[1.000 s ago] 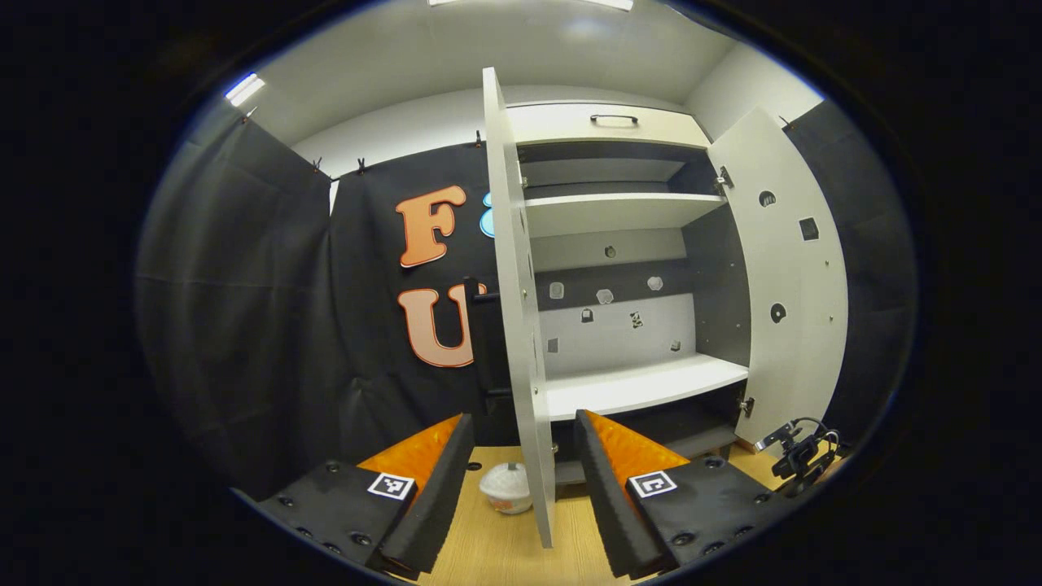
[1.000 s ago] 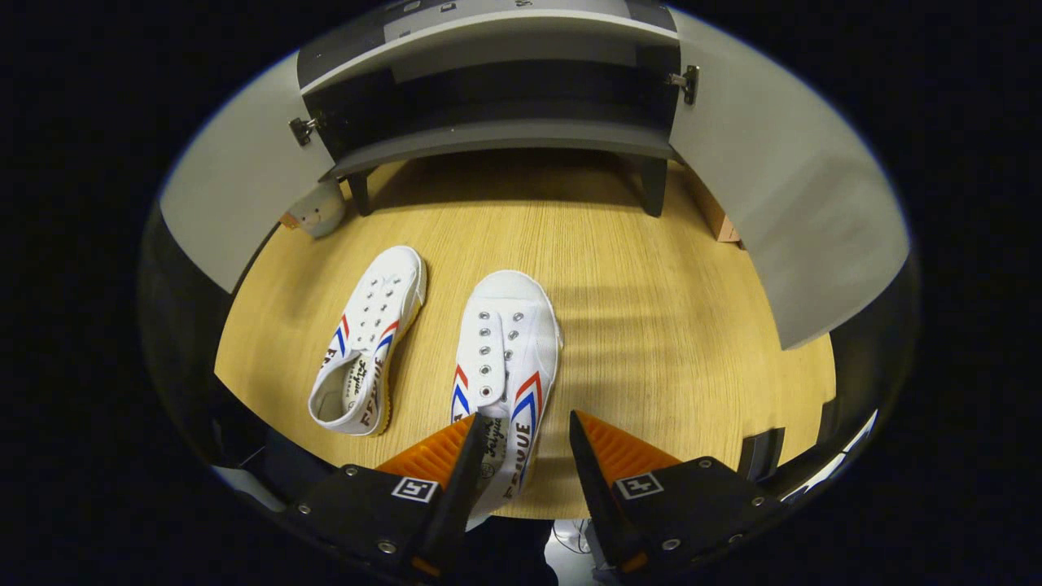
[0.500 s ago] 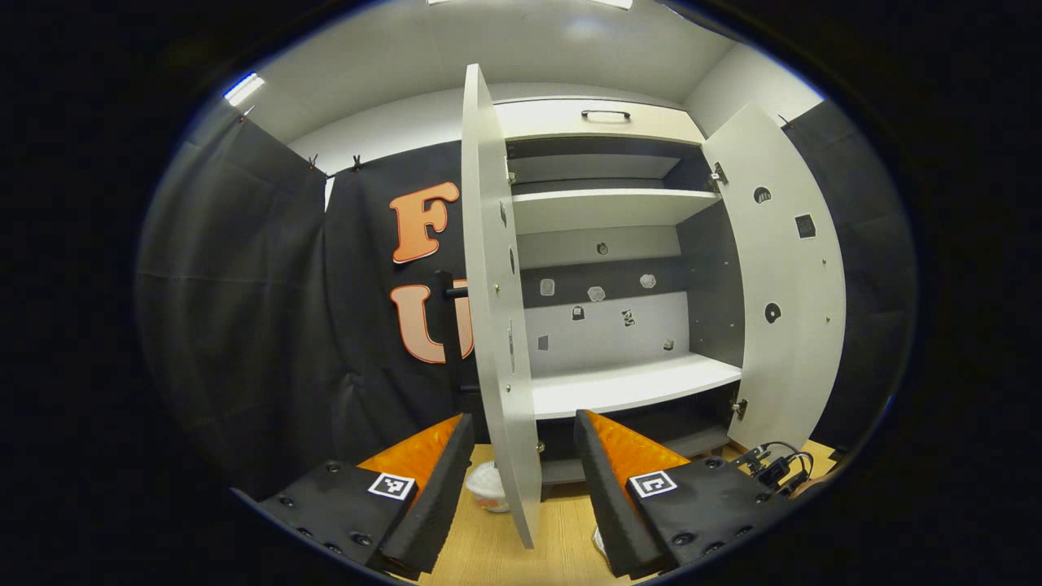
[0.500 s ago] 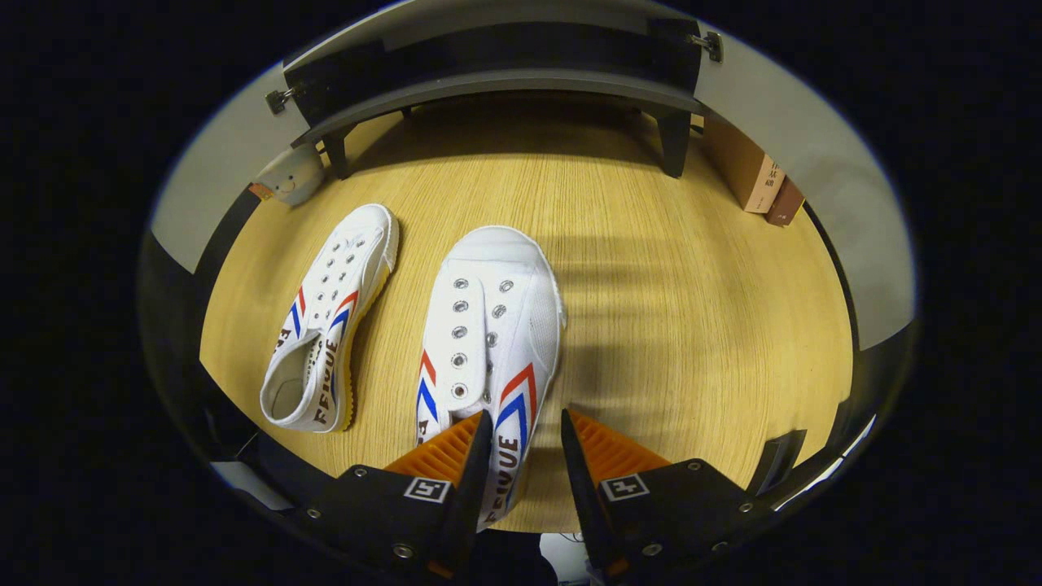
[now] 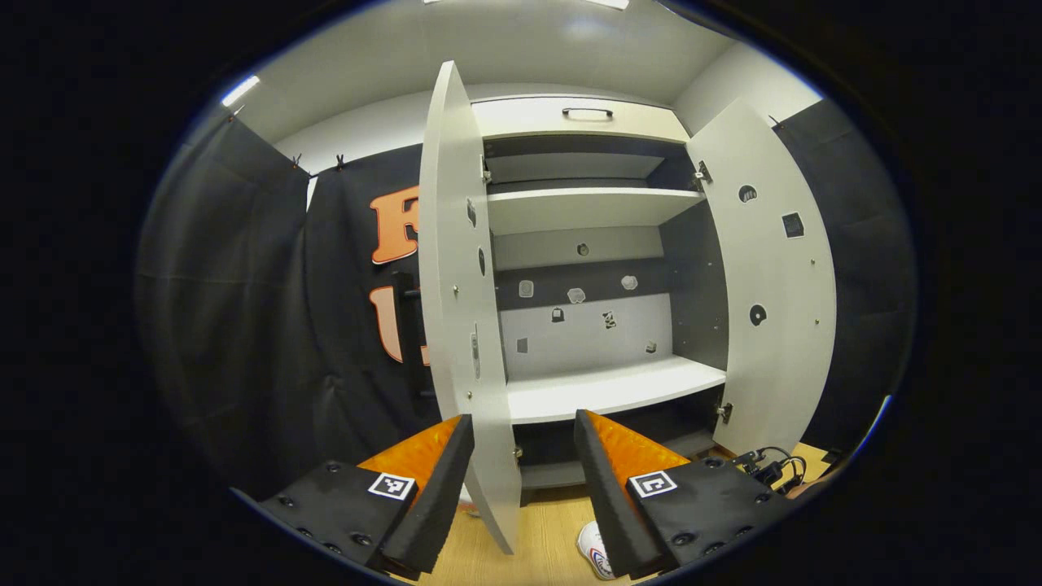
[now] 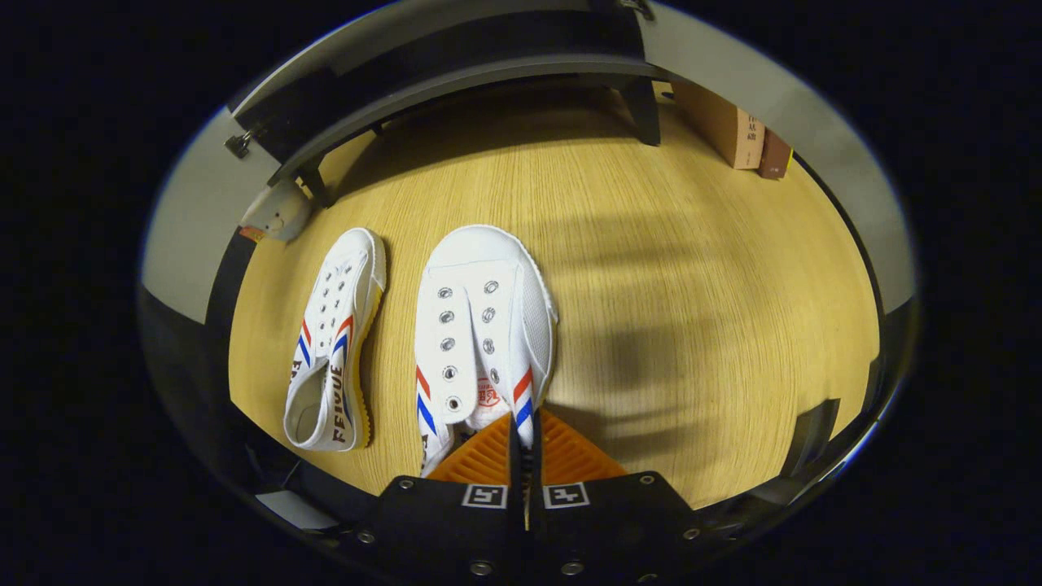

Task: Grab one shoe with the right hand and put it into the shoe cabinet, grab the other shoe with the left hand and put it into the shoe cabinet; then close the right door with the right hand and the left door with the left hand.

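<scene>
Two white canvas shoes with red and blue stripes lie toes-away on the wooden floor in the right gripper view. My right gripper (image 6: 521, 427) is shut on the right side wall of the nearer shoe (image 6: 480, 317), one finger inside its opening. The other shoe (image 6: 335, 338) lies apart to the left. The shoe cabinet's base (image 6: 456, 73) stands beyond them. In the left gripper view the cabinet (image 5: 602, 391) stands with both doors open, shelves bare. My left gripper (image 5: 521, 456) is open in the air, the left door's edge (image 5: 460, 325) between its fingers' line of sight. A shoe toe (image 5: 593, 549) peeks at the bottom.
A small white round figure (image 6: 273, 216) sits by the cabinet's left leg. Brown boxes (image 6: 728, 122) stand by the right leg, under the open right door (image 6: 814, 155). The right door (image 5: 773, 285) carries small stickers. Cables (image 5: 769, 468) show low right in the left gripper view.
My right gripper came down and closed on the nearer shoe's side wall. The left gripper's view shifted rightward, so the left door edge slid left in it.
</scene>
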Demonstrator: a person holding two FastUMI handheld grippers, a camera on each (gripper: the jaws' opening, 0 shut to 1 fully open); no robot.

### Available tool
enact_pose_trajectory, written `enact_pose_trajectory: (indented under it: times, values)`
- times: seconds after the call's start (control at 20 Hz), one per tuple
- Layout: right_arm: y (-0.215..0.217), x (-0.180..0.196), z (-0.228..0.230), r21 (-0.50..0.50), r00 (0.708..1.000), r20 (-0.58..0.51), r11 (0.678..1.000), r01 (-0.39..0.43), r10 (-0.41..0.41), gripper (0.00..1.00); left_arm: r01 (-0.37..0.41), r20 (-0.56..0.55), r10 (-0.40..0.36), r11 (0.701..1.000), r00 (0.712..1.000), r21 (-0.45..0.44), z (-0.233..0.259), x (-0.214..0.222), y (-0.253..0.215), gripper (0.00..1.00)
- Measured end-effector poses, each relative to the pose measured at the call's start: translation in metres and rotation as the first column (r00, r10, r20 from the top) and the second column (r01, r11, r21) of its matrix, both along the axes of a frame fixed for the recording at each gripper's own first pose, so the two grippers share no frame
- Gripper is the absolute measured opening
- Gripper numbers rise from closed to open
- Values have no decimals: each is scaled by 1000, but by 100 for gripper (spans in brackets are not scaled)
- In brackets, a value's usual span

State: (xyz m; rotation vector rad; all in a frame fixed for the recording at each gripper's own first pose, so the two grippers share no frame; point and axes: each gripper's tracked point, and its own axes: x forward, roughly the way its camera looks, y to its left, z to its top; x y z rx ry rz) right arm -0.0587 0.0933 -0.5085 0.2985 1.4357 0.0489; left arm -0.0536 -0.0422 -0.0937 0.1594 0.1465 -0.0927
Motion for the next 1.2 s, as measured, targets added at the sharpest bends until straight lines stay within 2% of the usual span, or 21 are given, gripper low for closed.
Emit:
enact_pose_trajectory:
  times: [0.25, 0.7, 1.2]
  values:
    - [-3, 3, 8, -46, 999, 20, 999, -25, 25, 1, 11, -18, -11, 1000, 1000, -10, -6, 2, -2, 80]
    - [0, 12, 29, -32, 998, 63, 999, -10, 12, 1, 17, -42, -17, 1000, 999, -16, -16, 3, 0, 81]
    - [-7, 71, 121, -46, 979, 204, 999, 10, -1, 1, 23, -68, -25, 999, 997, -38, -31, 2, 3, 81]
